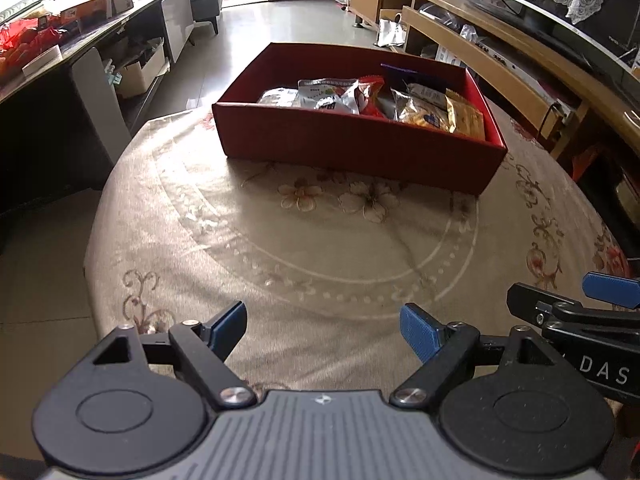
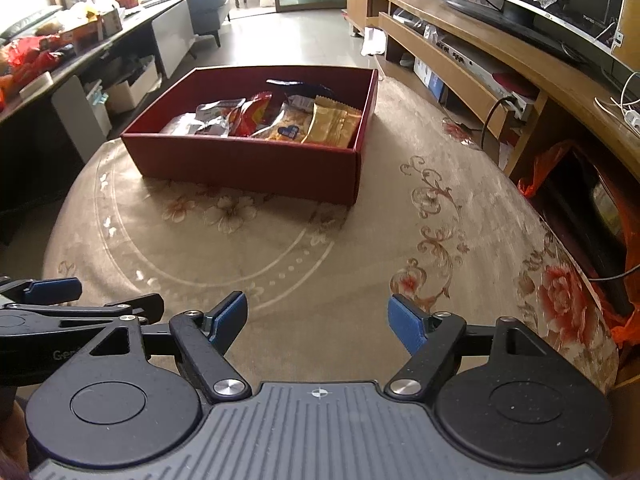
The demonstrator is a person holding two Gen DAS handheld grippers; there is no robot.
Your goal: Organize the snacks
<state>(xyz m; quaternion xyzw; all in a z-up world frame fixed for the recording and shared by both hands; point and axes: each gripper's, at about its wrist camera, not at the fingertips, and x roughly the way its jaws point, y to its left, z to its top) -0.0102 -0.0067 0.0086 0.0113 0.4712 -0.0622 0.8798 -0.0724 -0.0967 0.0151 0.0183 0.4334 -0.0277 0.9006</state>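
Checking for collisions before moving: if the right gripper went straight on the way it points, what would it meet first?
Probably the bare floral tablecloth, short of the red box. The right gripper is open and empty, angled downward; depth is hard to judge in the fisheye view.

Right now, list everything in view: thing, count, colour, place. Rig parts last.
box: one, dark red, open-topped, far side of the round table
snack packets: several, exact count unclear, silver, red, gold and a dark one, lying inside the box
tablecloth: one, beige with floral print, covering the table
TV cabinet: one, wooden, along the right wall
television: one, black, on the cabinet, lace cloth draped over its top
side table: one, dark top, left side, cluttered
left gripper: black with blue pads, jaws open, empty
right gripper: same, jaws open, empty
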